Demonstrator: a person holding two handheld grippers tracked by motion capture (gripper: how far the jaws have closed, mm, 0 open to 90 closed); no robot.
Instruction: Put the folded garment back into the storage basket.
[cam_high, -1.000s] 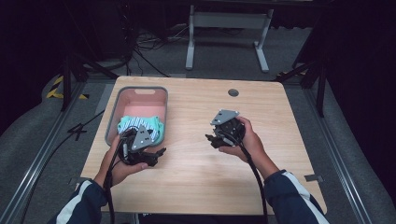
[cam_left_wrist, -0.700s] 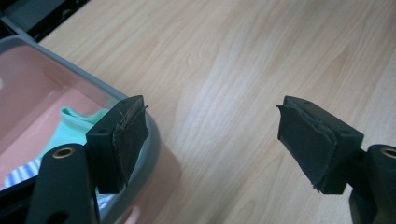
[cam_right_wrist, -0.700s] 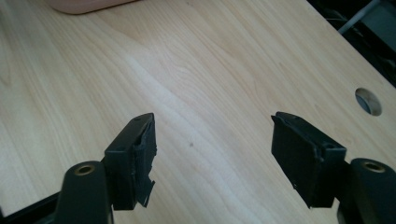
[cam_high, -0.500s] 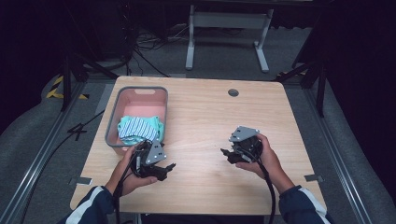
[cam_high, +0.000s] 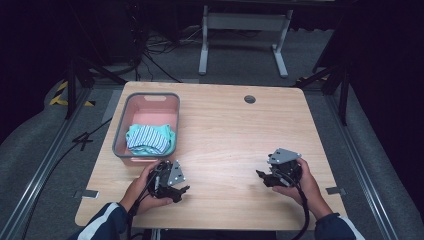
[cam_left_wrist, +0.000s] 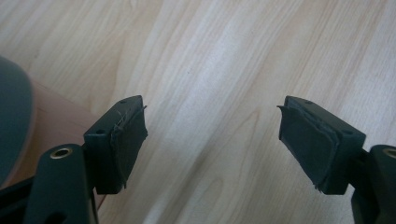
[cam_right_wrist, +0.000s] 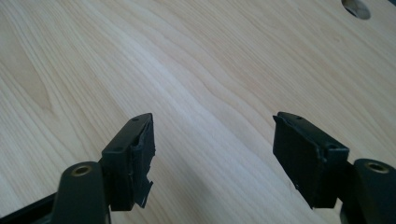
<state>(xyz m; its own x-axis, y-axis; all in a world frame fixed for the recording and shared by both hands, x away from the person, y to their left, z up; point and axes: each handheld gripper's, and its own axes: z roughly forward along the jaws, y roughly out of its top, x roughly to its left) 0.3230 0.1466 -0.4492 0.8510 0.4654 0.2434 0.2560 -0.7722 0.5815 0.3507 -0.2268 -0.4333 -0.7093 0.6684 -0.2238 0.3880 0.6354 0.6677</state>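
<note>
Left tool (cam_high: 183, 190): jaws wide, nothing between them, over the near left tabletop (cam_high: 225, 130).
Right tool (cam_high: 260, 176): jaws wide, empty, near right.
Bin (cam_high: 120, 140): far left, just beyond the left tool.
Cloth (cam_high: 149, 138): striped, folded, inside the bin.
Hole (cam_high: 249, 99): far tabletop edge.

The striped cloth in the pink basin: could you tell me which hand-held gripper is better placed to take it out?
Left. The left hand-held gripper, open, sits just beside the basin holding the striped cloth; the right hand-held gripper is across the table.
</note>
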